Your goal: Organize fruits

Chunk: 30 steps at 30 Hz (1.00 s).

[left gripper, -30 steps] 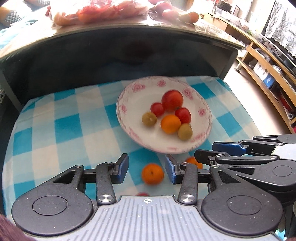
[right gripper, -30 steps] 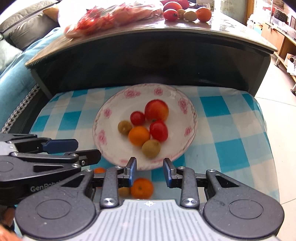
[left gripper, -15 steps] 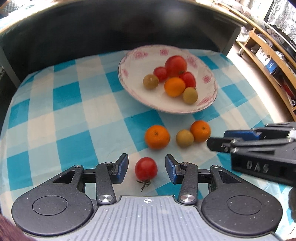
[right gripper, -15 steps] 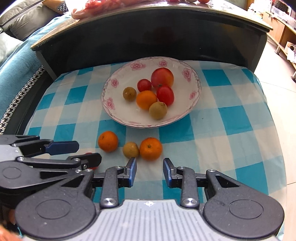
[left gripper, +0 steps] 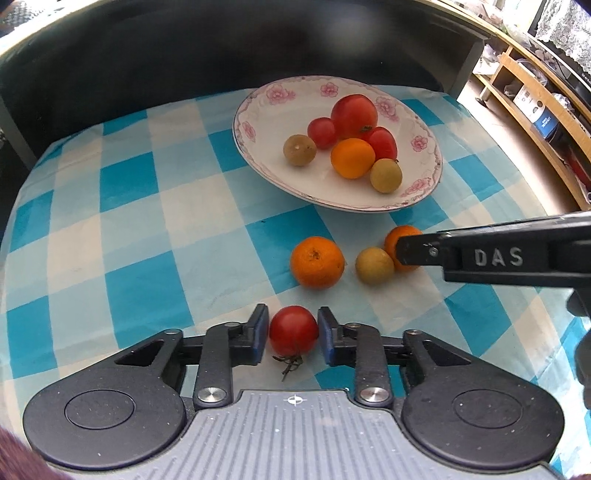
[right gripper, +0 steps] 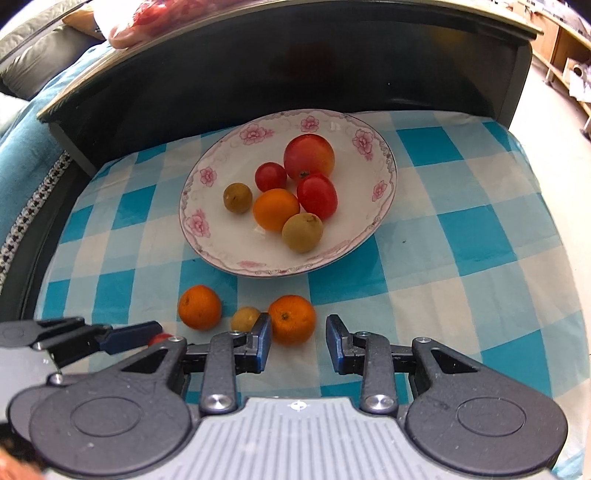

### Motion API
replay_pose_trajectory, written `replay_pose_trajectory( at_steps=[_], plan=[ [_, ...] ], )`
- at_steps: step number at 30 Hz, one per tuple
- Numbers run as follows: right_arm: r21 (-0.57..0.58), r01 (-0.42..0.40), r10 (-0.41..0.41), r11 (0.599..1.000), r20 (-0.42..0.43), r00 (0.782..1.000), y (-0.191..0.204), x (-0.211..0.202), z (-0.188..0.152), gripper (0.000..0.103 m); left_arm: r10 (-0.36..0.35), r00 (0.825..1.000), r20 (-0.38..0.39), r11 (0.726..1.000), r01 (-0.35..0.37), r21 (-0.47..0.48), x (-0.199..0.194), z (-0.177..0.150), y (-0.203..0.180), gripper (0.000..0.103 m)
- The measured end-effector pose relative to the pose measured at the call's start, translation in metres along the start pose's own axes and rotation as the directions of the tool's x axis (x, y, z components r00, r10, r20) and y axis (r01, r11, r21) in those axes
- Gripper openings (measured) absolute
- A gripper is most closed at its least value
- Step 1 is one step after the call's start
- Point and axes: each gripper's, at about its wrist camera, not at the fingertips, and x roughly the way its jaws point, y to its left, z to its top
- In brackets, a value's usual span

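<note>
1. The left gripper (left gripper: pixel 291 338) sits low over the blue-and-white checked tablecloth (left gripper: pixel 129 229), with a small round red tomato (left gripper: pixel 293 329) between its blue-padded fingers (left gripper: pixel 258 334). The jaws are closed in to about the tomato's width; a thin gap shows at the left pad, and whether either pad presses the fruit cannot be told. The tomato's dry stem points back toward the camera.
2. The right gripper (right gripper: pixel 299 341) is also down near the cloth, jaws parted wider than the fruit in front of them and holding nothing. A round orange mandarin (right gripper: pixel 291 319) lies at the mouth of the gap, close against the left finger and well clear of the right one.
3. Just left of that mandarin, touching or nearly touching it, lies a small yellow-brown round fruit (right gripper: pixel 244 318). In the left wrist view the right gripper's dark finger marked "DAS" covers part of the mandarin.
4. Further left, apart from that pair, rests a second orange mandarin (right gripper: pixel 199 307) on the cloth.
5. Beyond the loose fruit stands a white ceramic plate with pink flower rim (right gripper: pixel 207 173). It holds a large red tomato (right gripper: pixel 308 156), two smaller red tomatoes, one orange mandarin and two yellow-brown fruits, clustered right of centre.
6. Behind the plate rises the dark underside of a table (right gripper: pixel 295 66), with a clear bag of red fruit (right gripper: pixel 147 14) on its top edge.
7. At far right in the left wrist view stands a wooden shelf unit (left gripper: pixel 535 96).
</note>
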Motion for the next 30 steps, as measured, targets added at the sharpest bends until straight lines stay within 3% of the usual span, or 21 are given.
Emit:
replay_pose_trajectory(
  at_steps=[18,30],
  plan=[
    [-0.023,-0.018,0.018,1.000,-0.007,1.000,0.005,0.016,0.001,0.035,-0.006,1.000,-0.003,1.000,0.006,0.003,-0.001,-0.003,-0.003,0.036],
    [-0.138,0.022,-0.029,0.990,-0.047,0.998,0.008,-0.020,-0.038,0.035,-0.030,1.000,-0.009,1.000,0.030,0.007,-0.018,-0.023,-0.012,0.036]
  ],
)
